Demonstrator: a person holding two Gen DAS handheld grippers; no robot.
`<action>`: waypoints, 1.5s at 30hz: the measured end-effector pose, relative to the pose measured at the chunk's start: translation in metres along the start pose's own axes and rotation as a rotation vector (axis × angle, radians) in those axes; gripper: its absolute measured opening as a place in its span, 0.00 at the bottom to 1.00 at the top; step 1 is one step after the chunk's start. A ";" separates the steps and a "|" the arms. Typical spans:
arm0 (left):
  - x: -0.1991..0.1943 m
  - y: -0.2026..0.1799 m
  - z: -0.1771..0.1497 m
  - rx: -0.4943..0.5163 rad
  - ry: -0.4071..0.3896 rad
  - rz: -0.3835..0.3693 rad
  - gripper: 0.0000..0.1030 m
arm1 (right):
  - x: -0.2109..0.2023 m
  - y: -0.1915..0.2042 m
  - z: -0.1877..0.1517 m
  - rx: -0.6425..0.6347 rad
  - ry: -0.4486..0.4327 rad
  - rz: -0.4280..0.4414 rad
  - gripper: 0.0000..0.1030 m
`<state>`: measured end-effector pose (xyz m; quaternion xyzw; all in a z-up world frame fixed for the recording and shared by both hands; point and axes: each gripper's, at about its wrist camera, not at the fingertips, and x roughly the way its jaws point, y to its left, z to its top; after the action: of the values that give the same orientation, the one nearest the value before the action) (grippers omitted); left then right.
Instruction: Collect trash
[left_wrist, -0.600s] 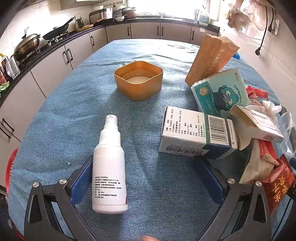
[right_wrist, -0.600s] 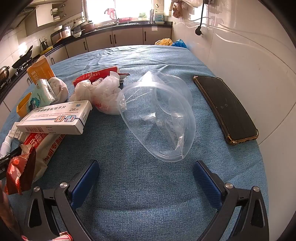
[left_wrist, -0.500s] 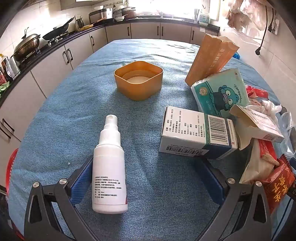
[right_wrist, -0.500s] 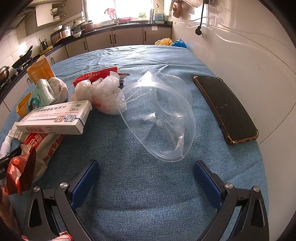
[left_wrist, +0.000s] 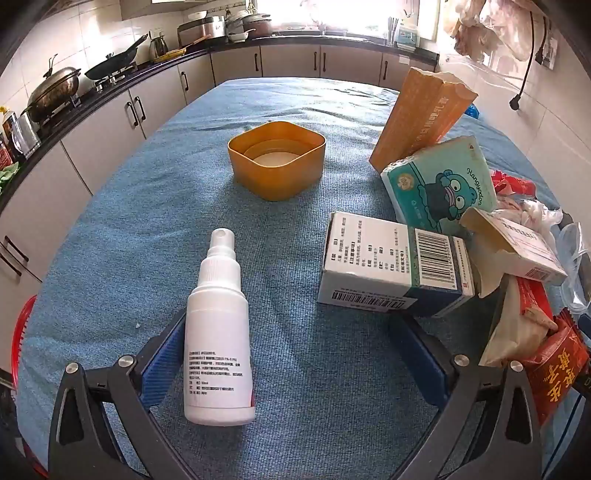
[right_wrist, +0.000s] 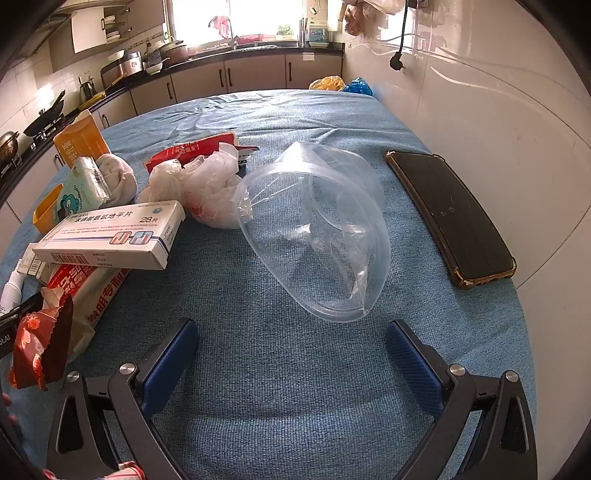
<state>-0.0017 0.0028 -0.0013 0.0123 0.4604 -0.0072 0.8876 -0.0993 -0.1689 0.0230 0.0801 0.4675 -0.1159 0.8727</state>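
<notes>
The left gripper (left_wrist: 291, 354) is hanging wide open beside the white spray bottle (left_wrist: 218, 332); the right gripper (right_wrist: 291, 354) is gaping empty before the clear plastic bag (right_wrist: 317, 229).

Bare cloth (left_wrist: 303, 354) between bottle (left_wrist: 218, 332) and box (left_wrist: 391, 266)

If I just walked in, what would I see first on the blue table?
Probably the white spray bottle, lying right by the open left gripper, beside its left finger. Next the clear plastic bag, puffed up in front of the open right gripper. Beyond the bottle sits an orange bowl, and boxes and wrappers are heaped between the two grippers.
</notes>
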 end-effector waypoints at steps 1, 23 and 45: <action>0.000 -0.001 0.000 0.001 -0.001 0.001 1.00 | 0.000 0.000 0.000 0.000 0.000 0.000 1.00; -0.061 0.023 -0.039 0.091 -0.057 -0.052 1.00 | -0.025 -0.006 -0.018 0.039 0.024 -0.005 0.99; -0.113 0.112 -0.060 0.105 -0.231 0.045 1.00 | -0.183 0.078 -0.076 -0.015 -0.432 -0.143 1.00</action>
<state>-0.1131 0.1170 0.0585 0.0680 0.3538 -0.0129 0.9328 -0.2364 -0.0520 0.1362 0.0135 0.2749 -0.1884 0.9428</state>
